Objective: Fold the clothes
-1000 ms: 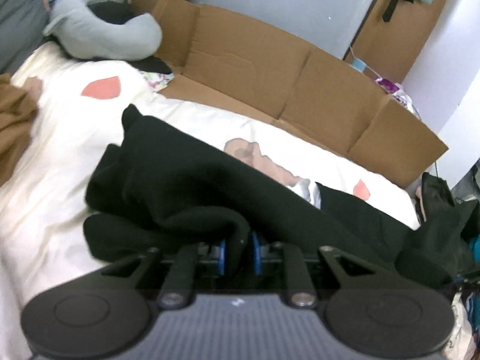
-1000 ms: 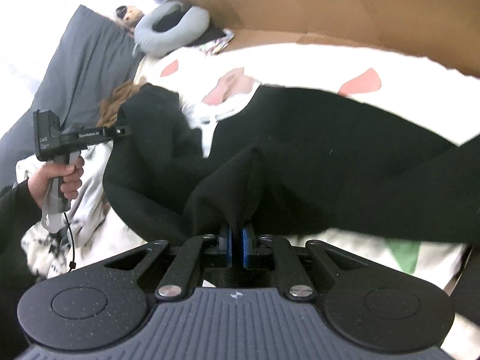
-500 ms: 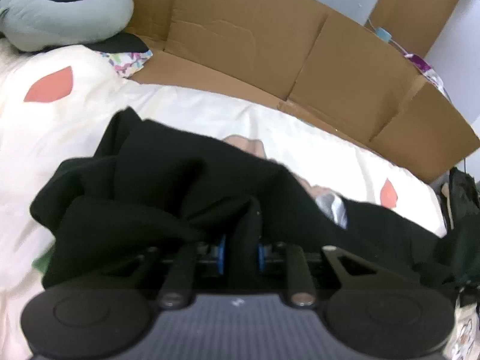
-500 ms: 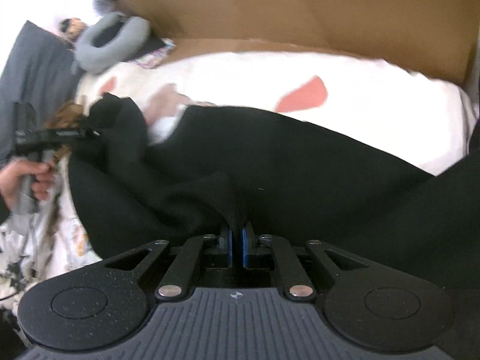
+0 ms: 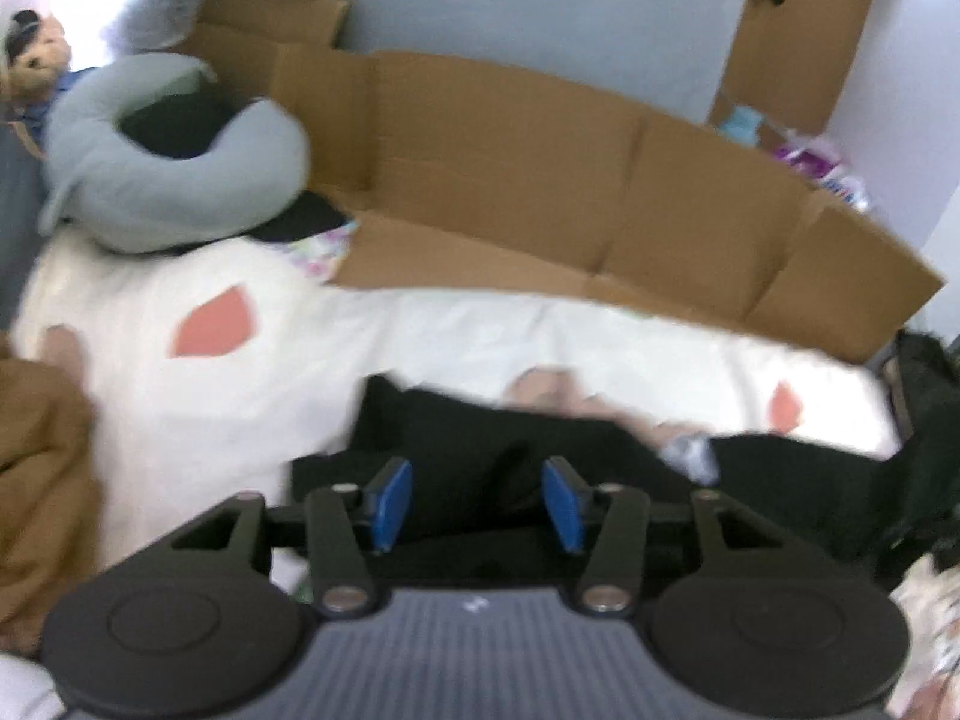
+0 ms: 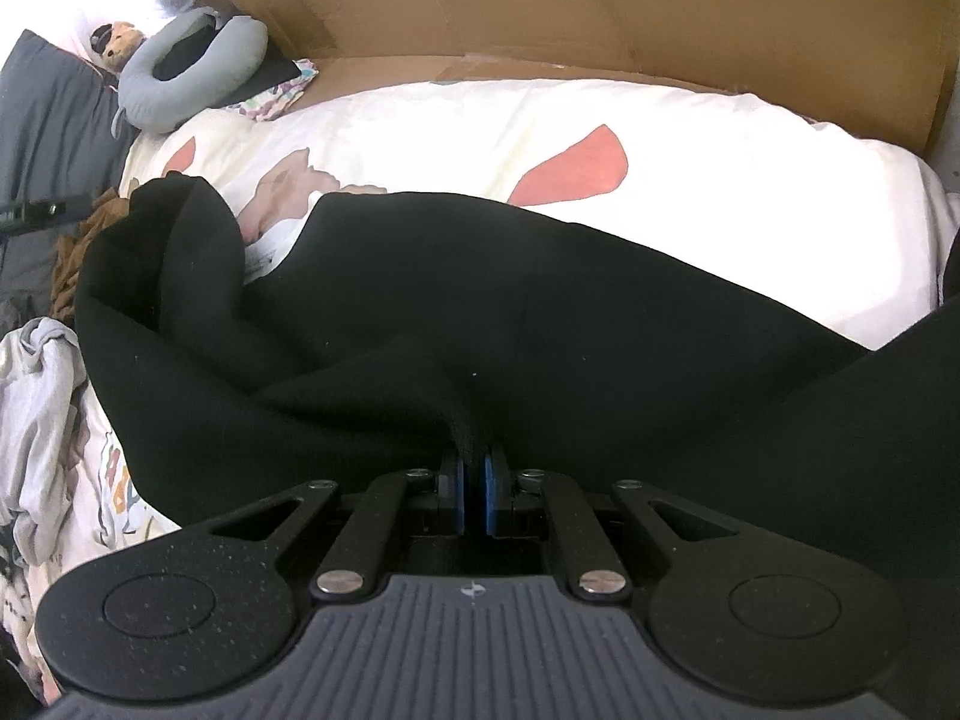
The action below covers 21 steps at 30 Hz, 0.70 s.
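Note:
A black garment (image 6: 540, 312) lies spread across the white printed bedcover (image 6: 456, 126). My right gripper (image 6: 471, 492) is shut on a pinched ridge of that cloth, which rises between its blue pads. In the left wrist view the same black garment (image 5: 600, 450) lies on the bed below my left gripper (image 5: 477, 507). That gripper's jaws are opening. Its blue pads (image 5: 390, 501) stand apart, and the pads do not touch the black fabric behind the gap. The left gripper also shows as a dark bar (image 6: 42, 210) at the left edge of the right wrist view.
Flattened cardboard (image 5: 540, 180) lines the far side of the bed. A grey neck pillow (image 5: 168, 168) and a plush toy (image 5: 30, 60) sit at the far left. Brown clothing (image 5: 42, 480) lies at the left. Pale crumpled clothes (image 6: 36, 420) are heaped beside the black garment.
My left gripper let go of the black fabric, its pads spread apart, and it lifted away from the garment. The right gripper kept its grip and sank lower toward the bed.

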Tool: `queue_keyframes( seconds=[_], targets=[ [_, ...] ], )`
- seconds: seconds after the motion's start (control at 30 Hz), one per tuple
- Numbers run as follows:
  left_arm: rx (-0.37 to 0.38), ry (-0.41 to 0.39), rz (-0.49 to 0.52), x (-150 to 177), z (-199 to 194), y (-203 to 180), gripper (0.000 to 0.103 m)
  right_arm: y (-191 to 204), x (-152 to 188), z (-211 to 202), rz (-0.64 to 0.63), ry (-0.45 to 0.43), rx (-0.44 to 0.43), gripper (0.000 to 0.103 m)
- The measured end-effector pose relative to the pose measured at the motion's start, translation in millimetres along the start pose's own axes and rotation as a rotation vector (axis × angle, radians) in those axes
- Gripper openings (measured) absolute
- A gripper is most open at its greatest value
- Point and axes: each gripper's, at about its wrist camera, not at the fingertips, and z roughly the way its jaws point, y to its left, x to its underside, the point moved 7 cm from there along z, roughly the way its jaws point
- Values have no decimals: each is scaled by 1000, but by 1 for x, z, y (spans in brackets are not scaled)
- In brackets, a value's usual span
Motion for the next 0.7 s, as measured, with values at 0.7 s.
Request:
queue_keyframes(
  seconds=[0.7],
  targets=[
    [-88,62,-77,70,64,37,37,8,12,-24,3,-8,-148,39]
  ],
)
